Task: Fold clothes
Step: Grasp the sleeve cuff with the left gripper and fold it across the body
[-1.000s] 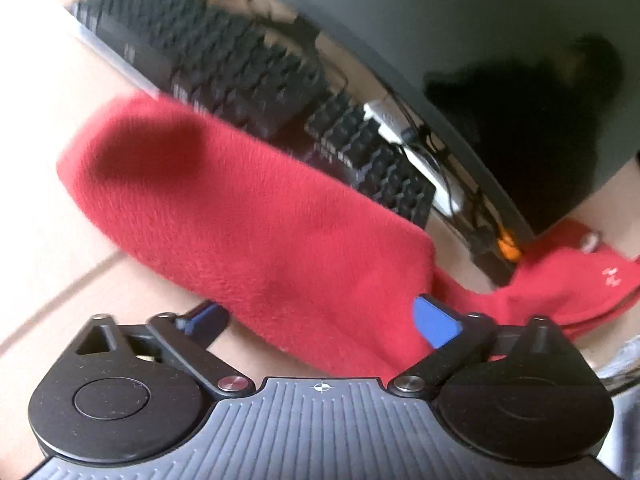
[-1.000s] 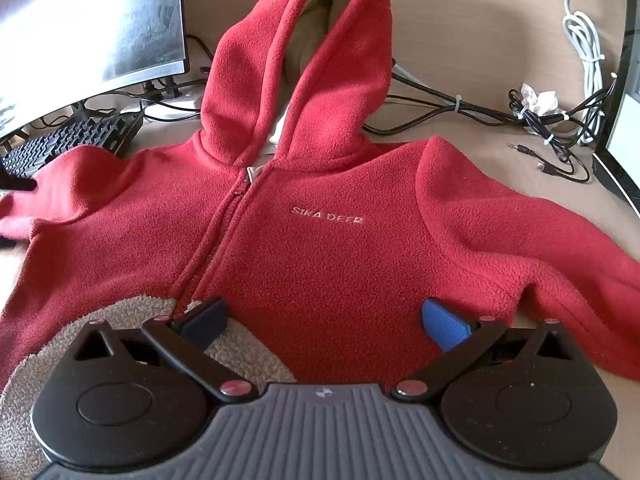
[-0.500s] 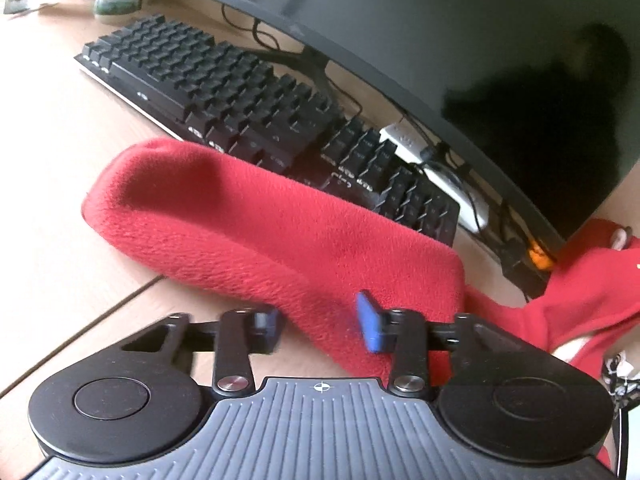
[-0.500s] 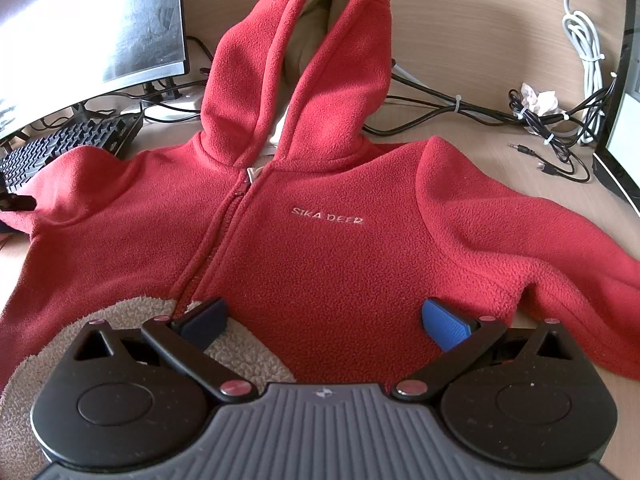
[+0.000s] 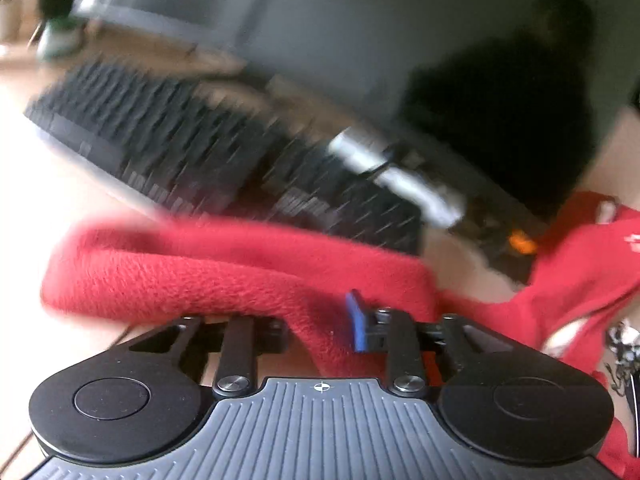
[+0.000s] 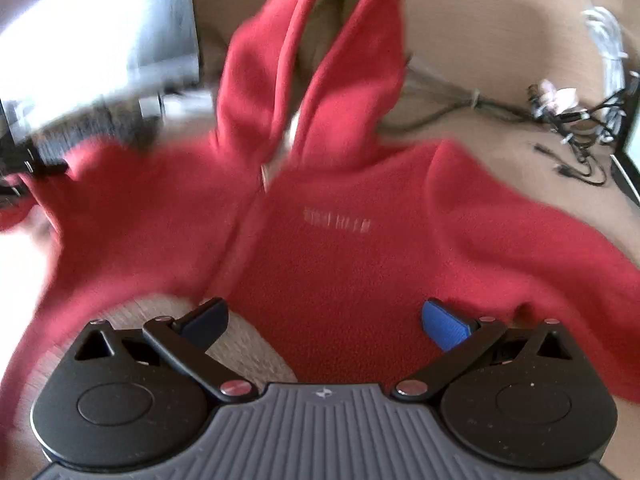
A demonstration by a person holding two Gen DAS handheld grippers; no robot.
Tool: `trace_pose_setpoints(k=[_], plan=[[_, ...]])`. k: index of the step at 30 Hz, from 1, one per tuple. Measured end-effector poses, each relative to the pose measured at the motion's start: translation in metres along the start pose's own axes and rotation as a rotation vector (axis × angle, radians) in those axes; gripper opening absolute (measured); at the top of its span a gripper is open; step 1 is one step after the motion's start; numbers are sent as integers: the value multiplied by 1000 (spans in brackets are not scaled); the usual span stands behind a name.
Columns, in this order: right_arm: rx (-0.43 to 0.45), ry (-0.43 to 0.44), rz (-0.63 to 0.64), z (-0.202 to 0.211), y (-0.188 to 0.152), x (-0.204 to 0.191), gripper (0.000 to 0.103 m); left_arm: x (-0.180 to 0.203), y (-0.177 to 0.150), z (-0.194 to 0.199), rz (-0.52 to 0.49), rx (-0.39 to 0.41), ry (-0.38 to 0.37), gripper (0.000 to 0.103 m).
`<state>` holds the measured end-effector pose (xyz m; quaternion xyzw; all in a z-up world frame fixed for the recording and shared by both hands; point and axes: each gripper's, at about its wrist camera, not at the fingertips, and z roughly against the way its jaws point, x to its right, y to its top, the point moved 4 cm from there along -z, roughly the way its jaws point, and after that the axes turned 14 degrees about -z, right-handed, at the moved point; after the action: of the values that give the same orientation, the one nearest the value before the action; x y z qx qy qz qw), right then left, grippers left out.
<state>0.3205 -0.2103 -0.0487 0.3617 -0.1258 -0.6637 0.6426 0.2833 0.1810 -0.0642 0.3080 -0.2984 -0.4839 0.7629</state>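
The left gripper [image 5: 318,330] is clamped on the red sleeve [image 5: 192,276], with the keyboard [image 5: 208,156] behind it. The right gripper [image 6: 324,322] stands wide above the hoodie [image 6: 340,264], which lies flat on the desk [image 6: 500,40], near the cables [image 6: 576,120].

Hoodie [image 6: 340,264]: red fleece, matt, nubbly. Belly patch [image 6: 240,344]: beige looped pile. Desk [image 6: 500,32]: smooth pale wood-look. Monitor [image 5: 360,32]: glossy dark screen. Gripper pads [image 6: 446,324]: blue, ribbed.

A blurred black keyboard [image 5: 224,156] lies before a dark monitor [image 5: 360,28].
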Motion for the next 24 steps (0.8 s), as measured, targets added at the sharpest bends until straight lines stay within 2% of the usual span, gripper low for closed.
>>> trace_pose_setpoints(k=[2,4,6,7,8,9,10,12,13,15,17,18,19,20,21,24], plan=[[78,37,-61,29,14,12,103,36,12,28,-146,98,-22,24],[139,24,-115,50,25,28,103,91,12,59,-352,184,-99,25],[167,6,-180,62,32,45,103,145,-4,77,-525,190,-228,26],[176,-1,-213,66,34,53,103,166,-17,79,-593,162,-289,27],[180,-4,-244,69,36,61,103,187,-31,82,-660,132,-351,33],[174,-2,-266,69,36,66,103,205,-47,81,-736,99,-400,40],[168,-1,-280,69,34,70,103,221,-64,79,-815,72,-426,41],[153,4,-278,66,31,72,103,236,-89,73,-925,23,-421,45],[149,12,-267,64,30,69,103,236,-94,71,-941,6,-411,47],[144,30,-236,61,27,63,103,236,-104,66,-973,-28,-390,56],[139,38,-192,57,25,55,101,228,-103,64,-985,-30,-356,61],[127,39,-174,51,25,52,89,224,-102,63,-992,-29,-337,66],[98,44,-167,43,25,50,81,219,-100,62,-996,-29,-318,68],[67,46,-167,33,25,50,67,214,-98,61,-996,-31,-305,69],[35,44,-180,24,24,52,60,210,-96,60,-995,-39,-292,70],[-7,64,-188,10,21,50,55,198,-92,53,-991,-60,-243,72]])
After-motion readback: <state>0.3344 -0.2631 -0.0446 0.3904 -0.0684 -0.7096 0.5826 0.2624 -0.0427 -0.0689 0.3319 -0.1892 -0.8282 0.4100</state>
